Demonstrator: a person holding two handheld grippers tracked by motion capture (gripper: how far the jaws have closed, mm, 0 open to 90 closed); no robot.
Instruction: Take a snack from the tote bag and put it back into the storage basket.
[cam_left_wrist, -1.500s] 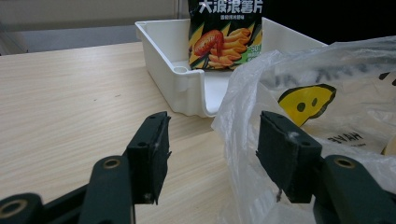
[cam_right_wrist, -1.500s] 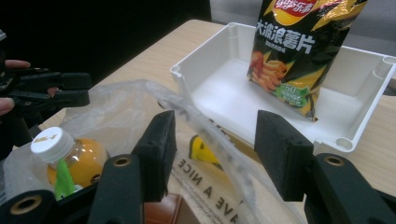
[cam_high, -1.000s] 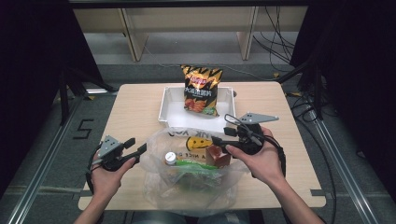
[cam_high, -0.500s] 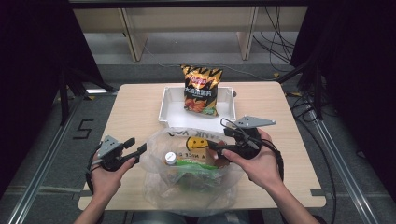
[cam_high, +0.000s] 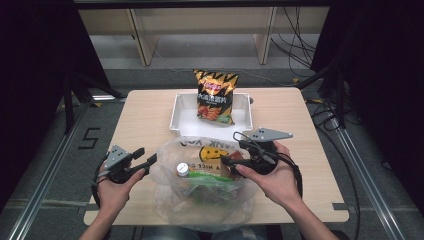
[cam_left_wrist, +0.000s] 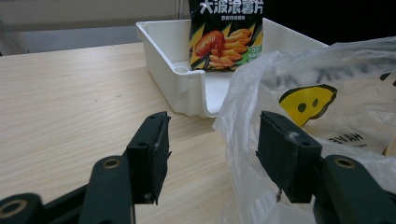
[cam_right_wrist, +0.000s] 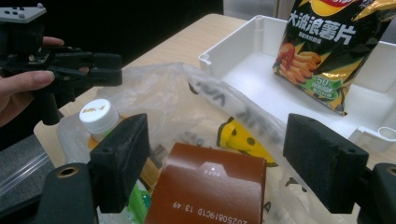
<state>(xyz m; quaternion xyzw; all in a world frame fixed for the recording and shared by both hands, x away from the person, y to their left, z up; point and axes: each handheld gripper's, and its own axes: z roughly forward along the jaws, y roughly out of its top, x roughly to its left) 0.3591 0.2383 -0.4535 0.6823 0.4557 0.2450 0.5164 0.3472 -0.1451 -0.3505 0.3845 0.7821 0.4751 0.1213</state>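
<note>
The worktop (cam_high: 150, 112) is a pale wood-grain board with a square outline, standing over a grey floor (cam_high: 50, 145) that carries a painted figure and metal rails. Two things rest directly on it. A white tray (cam_high: 182, 112) with low walls sits at the middle of the far half, its long side running across the board. Just in front of the tray lies a clear plastic bag (cam_high: 200, 200), crumpled and spread wide over the near middle, its front edge reaching the near edge of the worktop. The bag's far edge lies just beside the tray's near wall. The left and right stretches of the board show bare wood.
</note>
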